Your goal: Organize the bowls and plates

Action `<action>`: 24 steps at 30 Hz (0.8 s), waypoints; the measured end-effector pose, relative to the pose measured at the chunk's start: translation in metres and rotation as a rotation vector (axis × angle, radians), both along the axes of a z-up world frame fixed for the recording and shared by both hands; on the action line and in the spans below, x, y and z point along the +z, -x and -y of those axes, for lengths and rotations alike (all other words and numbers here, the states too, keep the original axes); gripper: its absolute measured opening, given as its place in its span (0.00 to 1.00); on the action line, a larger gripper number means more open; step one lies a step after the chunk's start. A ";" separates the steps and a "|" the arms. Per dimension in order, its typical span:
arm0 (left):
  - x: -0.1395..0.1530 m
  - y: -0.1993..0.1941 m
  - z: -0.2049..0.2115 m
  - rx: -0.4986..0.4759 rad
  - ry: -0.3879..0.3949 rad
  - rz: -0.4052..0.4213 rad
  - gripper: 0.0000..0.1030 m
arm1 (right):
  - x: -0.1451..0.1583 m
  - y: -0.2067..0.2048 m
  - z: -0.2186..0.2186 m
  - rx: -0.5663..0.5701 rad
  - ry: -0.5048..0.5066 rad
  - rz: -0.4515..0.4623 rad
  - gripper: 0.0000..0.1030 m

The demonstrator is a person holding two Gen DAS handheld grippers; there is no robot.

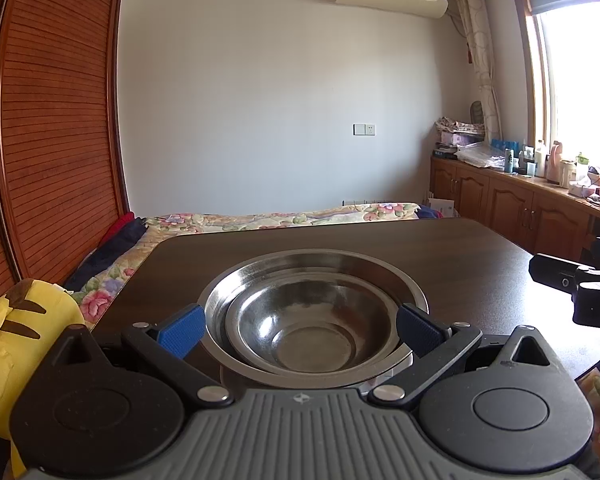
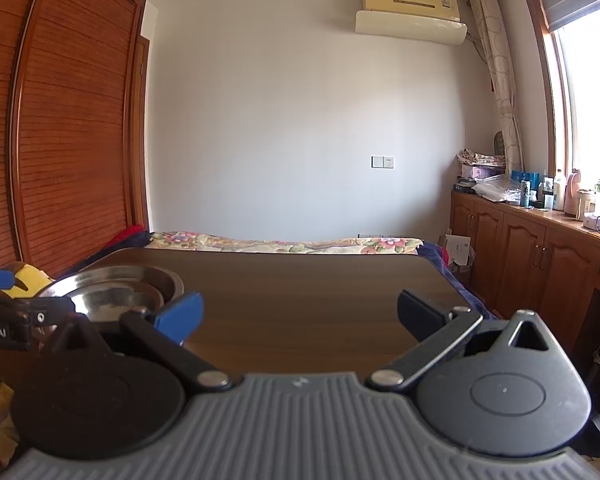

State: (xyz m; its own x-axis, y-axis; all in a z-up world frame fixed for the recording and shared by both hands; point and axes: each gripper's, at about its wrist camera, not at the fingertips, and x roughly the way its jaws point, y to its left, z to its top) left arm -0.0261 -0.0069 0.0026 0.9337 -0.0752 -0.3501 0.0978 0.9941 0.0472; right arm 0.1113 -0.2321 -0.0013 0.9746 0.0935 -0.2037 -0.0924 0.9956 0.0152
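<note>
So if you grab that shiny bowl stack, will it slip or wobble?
Probably a bit slippery: the metal bowls look smooth and polished. The inner bowl sits loose inside the bigger one, so it may rattle or shift. They look thin, so likely light and stiff.

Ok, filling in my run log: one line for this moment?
bowls: nested on table | left gripper: open, around stack | right gripper: open, nothing held

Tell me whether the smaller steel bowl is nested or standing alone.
Nested: the smaller bowl sits upright inside the larger bowl, both empty.
</note>
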 end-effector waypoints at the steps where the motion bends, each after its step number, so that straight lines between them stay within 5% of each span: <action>1: 0.000 0.000 0.000 0.000 0.000 0.000 1.00 | 0.000 0.000 0.000 -0.001 0.001 -0.001 1.00; 24: 0.001 0.003 0.001 -0.005 -0.002 0.004 1.00 | 0.001 0.000 0.001 -0.002 0.000 0.002 1.00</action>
State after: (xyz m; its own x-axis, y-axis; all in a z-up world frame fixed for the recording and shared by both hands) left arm -0.0291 -0.0076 0.0041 0.9346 -0.0795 -0.3467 0.1030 0.9934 0.0496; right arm 0.1114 -0.2332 -0.0005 0.9752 0.0918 -0.2014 -0.0906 0.9958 0.0151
